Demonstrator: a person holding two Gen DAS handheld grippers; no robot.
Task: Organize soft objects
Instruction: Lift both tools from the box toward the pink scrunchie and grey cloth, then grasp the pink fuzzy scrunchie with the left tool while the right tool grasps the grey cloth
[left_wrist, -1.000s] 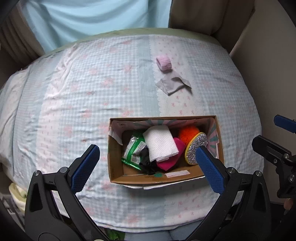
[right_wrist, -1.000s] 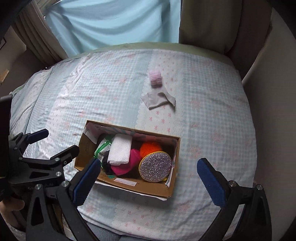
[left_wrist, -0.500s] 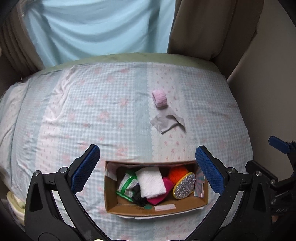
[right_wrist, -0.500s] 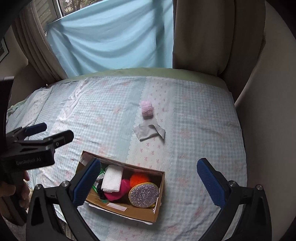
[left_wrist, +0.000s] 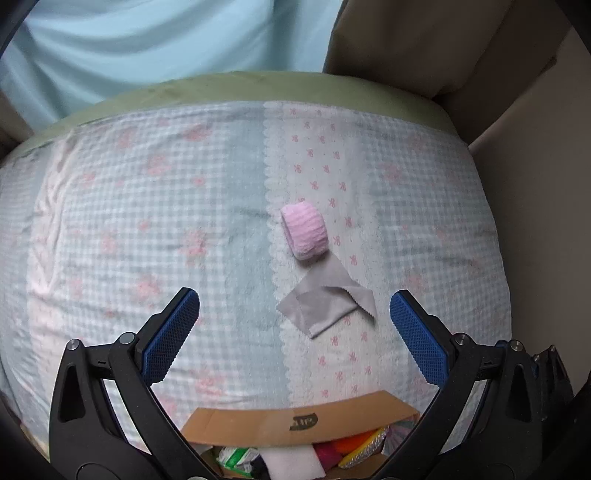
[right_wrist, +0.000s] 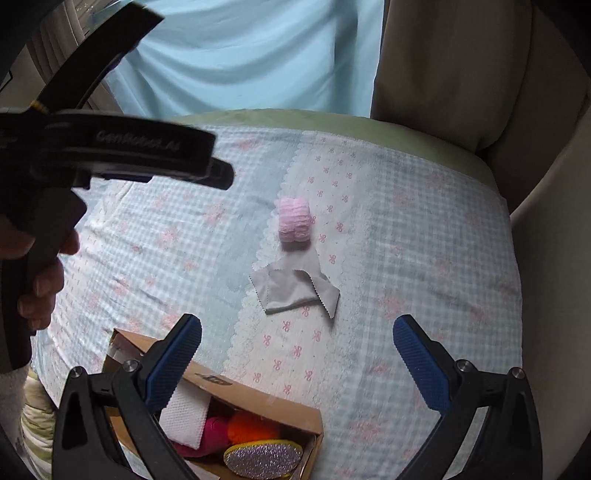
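A pink fuzzy roll (left_wrist: 304, 232) (right_wrist: 293, 224) lies on the checked bedspread (left_wrist: 147, 221), with a crumpled grey cloth (left_wrist: 327, 300) (right_wrist: 295, 290) just in front of it. A cardboard box (left_wrist: 295, 421) (right_wrist: 255, 400) holding a white cloth, pink and orange soft items and a glittery disc sits at the near edge. My left gripper (left_wrist: 295, 325) is open, above the bed with the grey cloth between its fingers' line of sight. My right gripper (right_wrist: 297, 350) is open too, hovering short of the grey cloth. Neither holds anything.
A light blue curtain (left_wrist: 147, 44) and a beige curtain (right_wrist: 461, 66) hang behind the bed. A beige wall (left_wrist: 535, 184) borders the right side. In the right wrist view a hand (right_wrist: 40, 280) holds the left gripper's black body (right_wrist: 110, 147) at the left.
Both grippers have moved forward over the bed toward the pink roll and grey cloth. The box has slid to the bottom edge of both views.
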